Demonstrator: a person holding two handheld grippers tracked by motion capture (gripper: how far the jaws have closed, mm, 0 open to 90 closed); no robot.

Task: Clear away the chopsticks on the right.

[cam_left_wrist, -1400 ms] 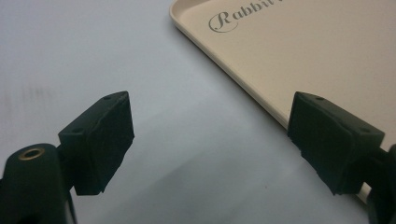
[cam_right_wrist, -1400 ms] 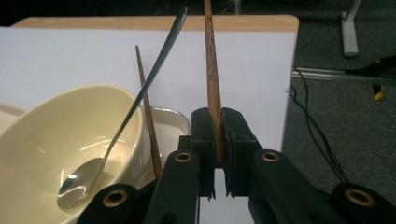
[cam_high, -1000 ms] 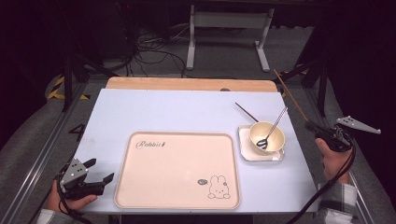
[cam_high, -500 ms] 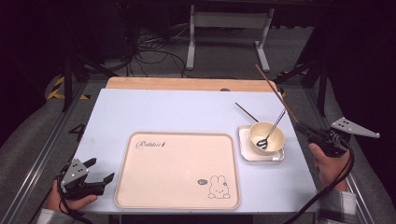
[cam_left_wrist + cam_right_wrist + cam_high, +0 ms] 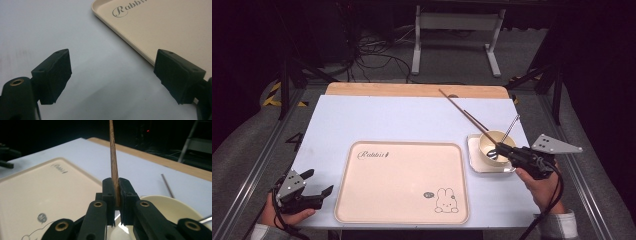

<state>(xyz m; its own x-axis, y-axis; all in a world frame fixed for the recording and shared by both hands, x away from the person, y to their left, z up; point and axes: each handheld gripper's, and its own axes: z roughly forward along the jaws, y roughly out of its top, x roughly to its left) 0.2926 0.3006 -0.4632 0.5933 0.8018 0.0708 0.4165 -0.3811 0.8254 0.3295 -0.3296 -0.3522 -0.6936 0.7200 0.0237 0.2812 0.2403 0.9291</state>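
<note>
The right claw [image 5: 501, 148] was pinching a brown chopstick [image 5: 467, 116] near its lower end, its jaws pressed tight against the wood in the right gripper view [image 5: 115, 195]. The chopstick [image 5: 113, 150] rose from the jaws and slanted up toward the far left, above the bench [image 5: 377, 120]. The claw hung over the near edge of a cream bowl [image 5: 496, 145], which sat on a small square plate [image 5: 474, 160] at the right of the bench (a metal utensil [image 5: 510, 129] leaned in the bowl). A second chopstick [image 5: 474, 120] lay just beyond the bowl. The left claw [image 5: 324, 192] was spread wide and held nothing, low at the near left corner, just left of the beige rabbit tray [image 5: 402, 180]. In the left gripper view the tray's corner [image 5: 160, 27] lay beyond its open jaws [image 5: 112, 75].
</note>
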